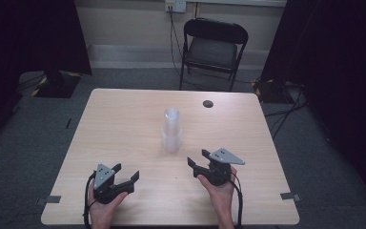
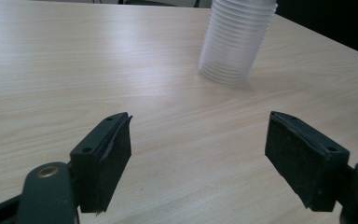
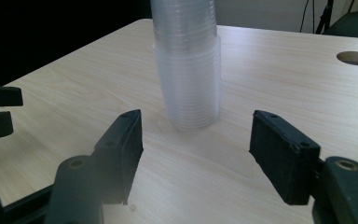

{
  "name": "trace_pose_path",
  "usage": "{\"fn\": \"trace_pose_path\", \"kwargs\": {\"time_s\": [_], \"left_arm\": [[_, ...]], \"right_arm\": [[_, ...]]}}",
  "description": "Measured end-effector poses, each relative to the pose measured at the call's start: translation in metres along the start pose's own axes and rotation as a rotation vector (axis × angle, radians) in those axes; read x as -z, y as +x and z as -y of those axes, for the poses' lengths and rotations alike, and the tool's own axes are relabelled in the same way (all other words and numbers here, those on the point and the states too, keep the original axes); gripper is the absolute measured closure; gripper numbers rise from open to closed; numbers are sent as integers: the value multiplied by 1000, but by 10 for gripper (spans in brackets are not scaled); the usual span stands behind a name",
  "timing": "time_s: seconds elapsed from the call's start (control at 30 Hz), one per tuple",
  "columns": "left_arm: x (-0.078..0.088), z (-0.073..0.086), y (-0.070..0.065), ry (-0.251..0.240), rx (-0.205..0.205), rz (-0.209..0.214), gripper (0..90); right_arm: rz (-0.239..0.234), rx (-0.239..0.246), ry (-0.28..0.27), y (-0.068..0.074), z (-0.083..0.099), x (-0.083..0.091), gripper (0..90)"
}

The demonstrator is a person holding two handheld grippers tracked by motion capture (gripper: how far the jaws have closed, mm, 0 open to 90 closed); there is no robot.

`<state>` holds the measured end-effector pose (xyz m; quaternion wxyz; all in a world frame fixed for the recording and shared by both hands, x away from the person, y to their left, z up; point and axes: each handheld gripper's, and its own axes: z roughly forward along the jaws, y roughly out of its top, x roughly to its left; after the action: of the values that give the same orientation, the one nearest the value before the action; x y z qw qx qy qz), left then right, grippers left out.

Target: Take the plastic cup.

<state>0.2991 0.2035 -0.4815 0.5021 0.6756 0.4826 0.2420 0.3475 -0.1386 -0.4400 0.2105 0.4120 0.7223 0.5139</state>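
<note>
Clear plastic cup stack [image 1: 171,131] standing upright on the pale wood table [image 1: 124,124], just ahead of the right gripper [image 1: 201,160] and a bit further off, diagonally ahead, from the left gripper [image 1: 125,171]. Right jaws parted with nothing between them, stack sitting just past the tips, not touched. Left jaws spread wide too, gripping nothing, only bare tabletop in between. Both grippers apart from each other, near the table's front edge.

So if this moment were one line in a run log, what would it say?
stack of clear cups: upright mid-table, untouched | left gripper: open, empty | right gripper: open, empty, nearer the stack | table: cable hole far side
</note>
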Motion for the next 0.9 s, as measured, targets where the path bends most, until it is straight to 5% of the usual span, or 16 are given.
{"fn": "trace_pose_path", "kwargs": {"time_s": [0.9], "left_arm": [[-3, -3, -10, 0, -32, 33, 236]], "right_arm": [[-93, 76, 14, -2, -43, -53, 177]]}}
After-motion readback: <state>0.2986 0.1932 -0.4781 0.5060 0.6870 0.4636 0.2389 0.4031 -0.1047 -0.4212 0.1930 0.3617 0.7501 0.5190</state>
